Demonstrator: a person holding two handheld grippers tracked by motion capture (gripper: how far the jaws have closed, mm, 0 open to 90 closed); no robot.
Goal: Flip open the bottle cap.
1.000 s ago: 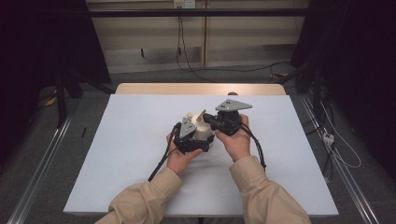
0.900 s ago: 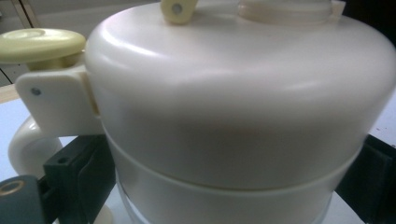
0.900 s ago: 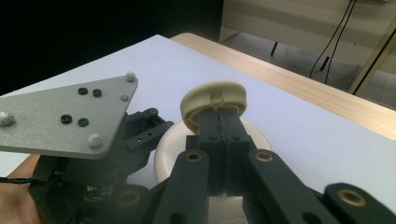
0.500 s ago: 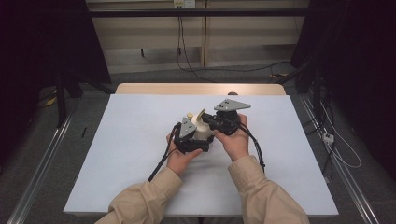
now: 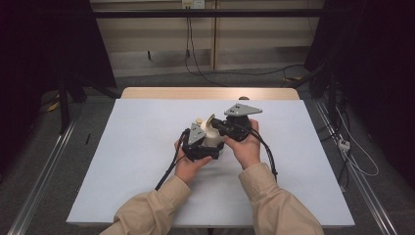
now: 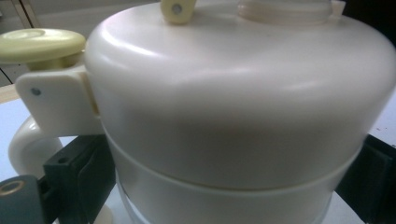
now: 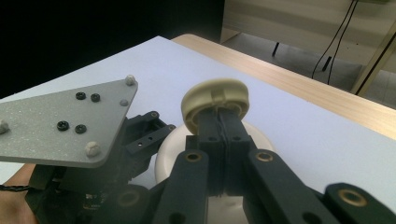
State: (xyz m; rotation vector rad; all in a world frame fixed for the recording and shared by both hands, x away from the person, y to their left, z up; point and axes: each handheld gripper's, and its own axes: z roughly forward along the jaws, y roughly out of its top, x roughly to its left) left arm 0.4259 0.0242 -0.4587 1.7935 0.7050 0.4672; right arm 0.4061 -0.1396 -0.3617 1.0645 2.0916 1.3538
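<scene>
At the middle of the table (image 5: 122,161), which has a white cover, we see a cream-white kettle (image 5: 214,138) between two hands. We take this kettle as our landmark.

The left gripper (image 5: 208,147) is on the near-left side of the kettle. In the left gripper view the round body of the kettle (image 6: 233,116) stands between the two black jaws, one low at each side, and both lie against the lower band of the body. So this gripper is clamped around the kettle. In the same view the curved handle (image 6: 25,144) comes out at the left of the body, with a pale yellow button (image 6: 39,44) above it. A threaded opening (image 6: 285,9) is at the top of the body.

The right gripper (image 5: 215,122) comes from the right side of the kettle and reaches over its top. In the right gripper view its two jaws are pressed together, and a pale yellow round lid (image 7: 215,100) is pinched between their tips. This lid stands on its edge, lifted above the white top of the kettle (image 7: 168,158). The grey plate of the left gripper (image 7: 60,121) is just to the left of the kettle there.

The left hand (image 5: 188,164) and the right hand (image 5: 247,149) both are on the near side of the kettle, and the beige sleeves (image 5: 274,205) go toward the near edge of the table.
</scene>
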